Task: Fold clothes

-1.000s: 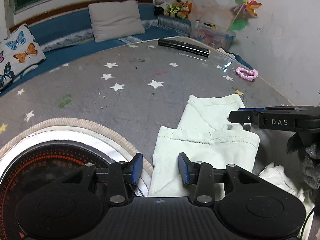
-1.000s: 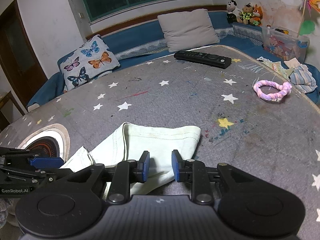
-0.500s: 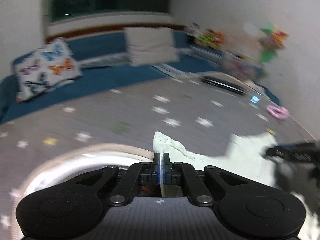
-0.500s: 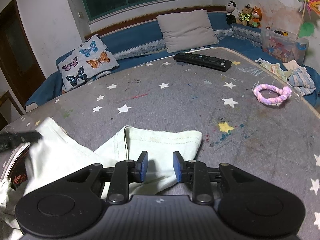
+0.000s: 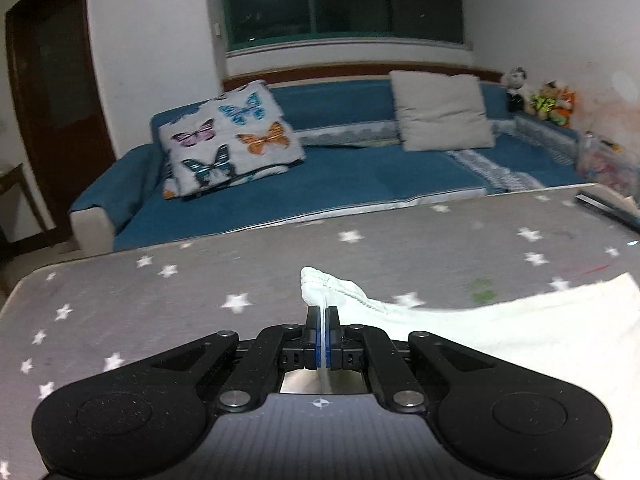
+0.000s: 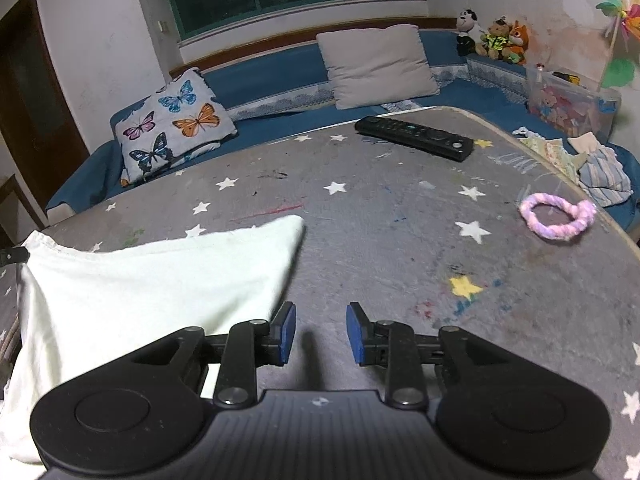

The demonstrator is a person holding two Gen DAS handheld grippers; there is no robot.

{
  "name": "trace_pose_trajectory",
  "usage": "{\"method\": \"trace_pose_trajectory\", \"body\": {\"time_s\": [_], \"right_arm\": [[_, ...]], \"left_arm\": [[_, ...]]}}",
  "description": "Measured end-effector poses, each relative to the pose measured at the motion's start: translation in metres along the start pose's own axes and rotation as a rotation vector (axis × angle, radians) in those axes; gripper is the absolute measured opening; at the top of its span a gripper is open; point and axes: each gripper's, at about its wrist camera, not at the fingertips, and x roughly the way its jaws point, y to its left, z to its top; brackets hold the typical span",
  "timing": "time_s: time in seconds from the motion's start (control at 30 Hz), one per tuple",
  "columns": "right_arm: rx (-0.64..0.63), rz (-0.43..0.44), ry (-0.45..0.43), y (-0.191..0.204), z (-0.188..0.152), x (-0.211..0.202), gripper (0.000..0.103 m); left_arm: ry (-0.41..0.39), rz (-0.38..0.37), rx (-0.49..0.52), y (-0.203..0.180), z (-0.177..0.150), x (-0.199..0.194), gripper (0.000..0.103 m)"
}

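Pale cloth (image 5: 500, 332) corner's clamped in left tongs (image 5: 321, 320), right tongs (image 6: 321, 330) apart w/ nothing between; pull taut, lay flat on desk (image 6: 380, 232), no bunching.

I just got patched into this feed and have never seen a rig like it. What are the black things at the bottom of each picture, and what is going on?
Each picture comes from a camera on a hand-held claw, looking along its two fingers; a person carries one in each hand. In the left view, the left claw is shut on an edge of a pale garment, lifting it off the starry grey mat. In the right view, the right claw is open and empty, beside that garment. Also on the mat: a remote and a pink ring.
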Motion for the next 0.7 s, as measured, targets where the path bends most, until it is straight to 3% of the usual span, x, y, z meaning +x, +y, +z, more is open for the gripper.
{"method": "trace_pose_trajectory", "body": {"time_s": [0.27,0.47,0.7], "right_arm": [[-0.072,0.070,0.027,0.033,0.016,0.026,0.027],[-0.147,0.102,0.043,0.062,0.030,0.051,0.027],[-0.238,0.016,0.055,0.082,0.037,0.076,0.027]], "left_arm": [[0.060,0.071,-0.021,0.029,-0.013,0.022,0.002],[0.095,0.070,-0.040,0.036,-0.018,0.033,0.002],[0.121,0.063,-0.068,0.047,-0.021,0.030,0.009]]}}
